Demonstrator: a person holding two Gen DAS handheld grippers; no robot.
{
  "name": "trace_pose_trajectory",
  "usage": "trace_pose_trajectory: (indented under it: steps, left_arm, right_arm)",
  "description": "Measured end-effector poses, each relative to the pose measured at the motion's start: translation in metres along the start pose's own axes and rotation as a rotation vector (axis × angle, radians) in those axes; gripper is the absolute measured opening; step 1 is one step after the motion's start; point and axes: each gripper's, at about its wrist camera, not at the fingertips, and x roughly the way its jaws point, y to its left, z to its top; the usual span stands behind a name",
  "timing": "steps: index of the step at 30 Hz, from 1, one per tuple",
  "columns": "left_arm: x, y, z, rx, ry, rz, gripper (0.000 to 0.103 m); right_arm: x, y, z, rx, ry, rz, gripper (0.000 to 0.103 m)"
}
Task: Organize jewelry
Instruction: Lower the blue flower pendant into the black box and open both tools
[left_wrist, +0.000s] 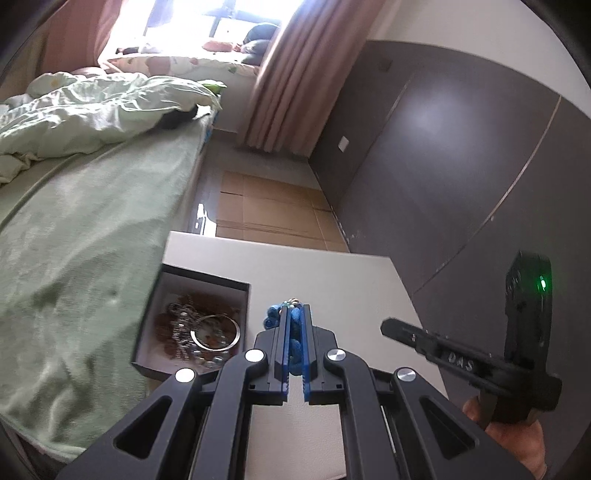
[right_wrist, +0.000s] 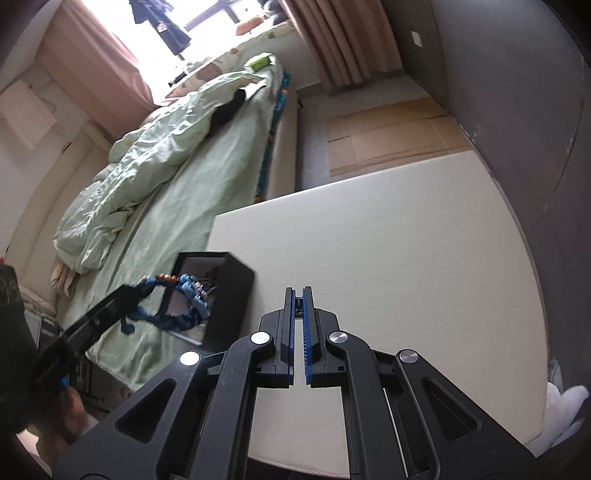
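Item: blue braided bracelet (left_wrist: 293, 325), clamped between the fingers of the left gripper (left_wrist: 294, 314); its loop hung slack below the tips (beads visible on the strand in the right wrist view), raised clear of the white table (left_wrist: 332, 273).

Destination: black box (left_wrist: 207, 280), open-topped, ahead and to the left of the left gripper, just beside it. Judged the nearer hand for the drop.

Box contents: silver bangle (left_wrist: 216, 332), silver chain (left_wrist: 183, 321), brown beads.

Right gripper (right_wrist: 298, 295): fingers nearly together, nothing between them, over bare table, box to its left.
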Motion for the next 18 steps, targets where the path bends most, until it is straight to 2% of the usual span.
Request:
trace_pose_trajectory:
  steps: [5,12,14,15,16,17,18]
  left_arm:
    - [-0.019,0.015,0.004,-0.037,-0.025,0.027,0.003]
    - [-0.009,0.026,0.010,-0.045,0.005,0.056,0.005]
    - [-0.007,0.030,0.012,-0.058,-0.002,0.100,0.007]
    - [-0.007,0.032,0.012,-0.063,-0.004,0.112,0.023]
    - [-0.010,0.035,0.012,-0.081,-0.017,0.118,0.043]
    - [-0.013,0.038,0.012,-0.095,-0.034,0.115,0.048]
    - [-0.017,0.039,0.012,-0.104,-0.050,0.111,0.049]
  right_arm:
    - [-0.004,0.024,-0.007,-0.034,-0.010,0.024,0.005]
    - [-0.001,0.052,-0.014,-0.067,-0.019,0.060,0.005]
    - [0.002,0.058,-0.015,-0.071,-0.017,0.072,0.005]
    - [0.003,0.062,-0.016,-0.073,-0.016,0.080,0.005]
    - [0.005,0.066,-0.016,-0.076,-0.016,0.089,0.005]
    - [0.007,0.070,-0.017,-0.079,-0.014,0.093,0.005]
    - [0.010,0.073,-0.017,-0.081,-0.010,0.100,0.005]
